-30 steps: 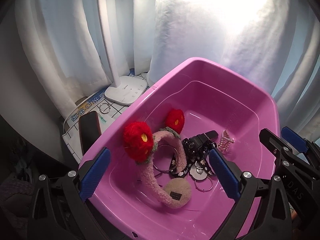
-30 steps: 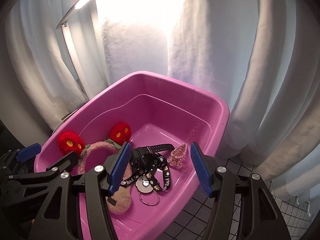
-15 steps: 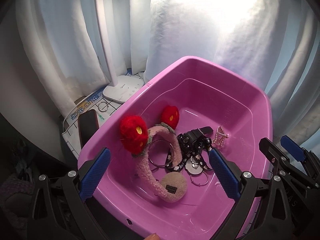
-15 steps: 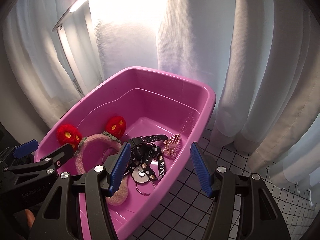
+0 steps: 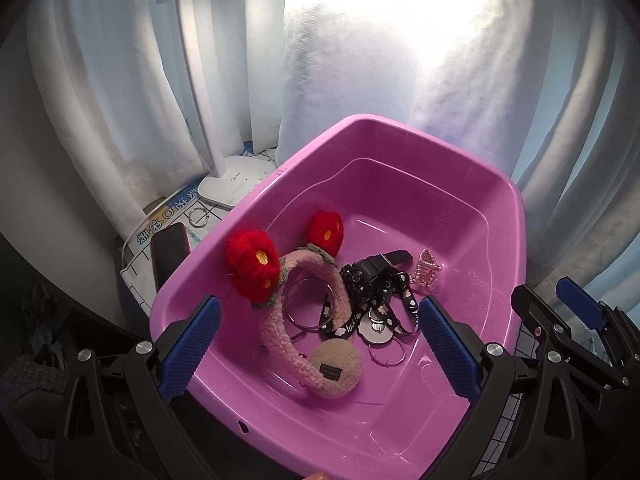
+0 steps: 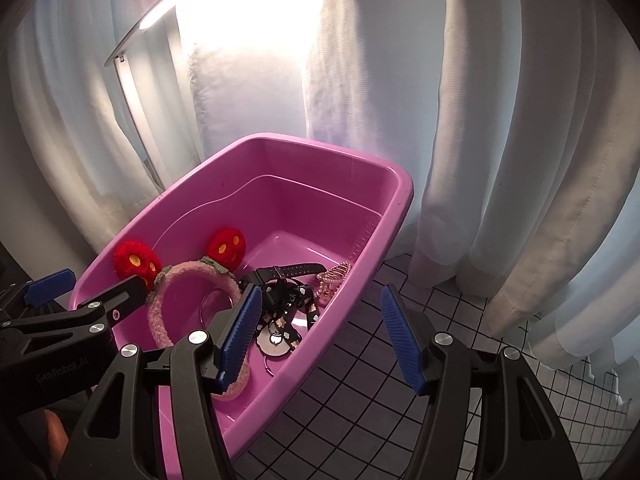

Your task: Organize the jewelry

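headband (image 5: 304, 320) lengthwise in tub (image 5: 496, 184)

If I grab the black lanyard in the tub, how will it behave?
The black lanyard looks like floppy printed strap, so it will probably sag and trail. It lies tangled over the watch and key rings, so those may drag along.

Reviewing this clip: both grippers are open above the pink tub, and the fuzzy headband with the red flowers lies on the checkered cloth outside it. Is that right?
Not quite. The fuzzy headband lies inside the pink tub, beside the black watch, not on the checkered cloth. The left wrist view shows this. The left gripper and right gripper are indeed open.
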Tool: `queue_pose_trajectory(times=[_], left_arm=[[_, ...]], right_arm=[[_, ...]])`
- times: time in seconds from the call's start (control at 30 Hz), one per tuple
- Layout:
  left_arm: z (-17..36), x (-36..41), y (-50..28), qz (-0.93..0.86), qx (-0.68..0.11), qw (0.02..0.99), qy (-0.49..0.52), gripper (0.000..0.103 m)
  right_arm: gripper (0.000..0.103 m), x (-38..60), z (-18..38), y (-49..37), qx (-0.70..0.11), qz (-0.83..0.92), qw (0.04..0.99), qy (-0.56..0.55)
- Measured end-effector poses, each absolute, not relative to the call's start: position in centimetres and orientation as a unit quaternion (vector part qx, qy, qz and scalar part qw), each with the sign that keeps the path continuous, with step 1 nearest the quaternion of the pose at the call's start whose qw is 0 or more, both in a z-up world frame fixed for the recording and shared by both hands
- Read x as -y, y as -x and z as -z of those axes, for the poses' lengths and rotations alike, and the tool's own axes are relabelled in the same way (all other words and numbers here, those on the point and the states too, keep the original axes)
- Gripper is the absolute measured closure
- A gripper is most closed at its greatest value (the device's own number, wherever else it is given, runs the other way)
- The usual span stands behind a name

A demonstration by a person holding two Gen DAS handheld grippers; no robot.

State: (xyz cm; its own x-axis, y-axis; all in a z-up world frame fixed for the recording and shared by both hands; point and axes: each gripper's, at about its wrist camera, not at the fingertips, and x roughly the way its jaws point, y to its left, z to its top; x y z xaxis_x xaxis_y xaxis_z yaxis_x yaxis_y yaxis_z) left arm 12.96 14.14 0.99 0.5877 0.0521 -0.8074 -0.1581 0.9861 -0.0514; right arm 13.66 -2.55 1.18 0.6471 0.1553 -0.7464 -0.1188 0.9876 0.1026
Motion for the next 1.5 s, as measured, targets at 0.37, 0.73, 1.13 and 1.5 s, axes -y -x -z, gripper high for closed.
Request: queue_pose_trajectory(times=[0.37,0.73,1.13,1.5], left_arm=[[-1.5,-11.5,-12.0,-0.029,-0.45,0.892,0.043,0.006],[-2.0,-7.8,-10.6,0.011,-0.447,0.894,0.019,0.006],[-2.2,-1.9,-8.0,0.087,-0.45,0.889,-0.013,0.006],[-1.6,2.5,-4.5,0.143,-0.456,0.877,-0.046,0.006]], right_arm=[[0.044,5.3,-0.9,-10.9,-0.41,-0.044,0.91,-0.048],[0.044,9.4,-0.2,-6.9,-0.41,0.018,0.909,-0.077],[0.044,13.3,-0.1,-1.8,-0.414,0.09,0.901,-0.092],[0.044,16.1,0.8,3.2,-0.421,0.14,0.888,-0.117]])
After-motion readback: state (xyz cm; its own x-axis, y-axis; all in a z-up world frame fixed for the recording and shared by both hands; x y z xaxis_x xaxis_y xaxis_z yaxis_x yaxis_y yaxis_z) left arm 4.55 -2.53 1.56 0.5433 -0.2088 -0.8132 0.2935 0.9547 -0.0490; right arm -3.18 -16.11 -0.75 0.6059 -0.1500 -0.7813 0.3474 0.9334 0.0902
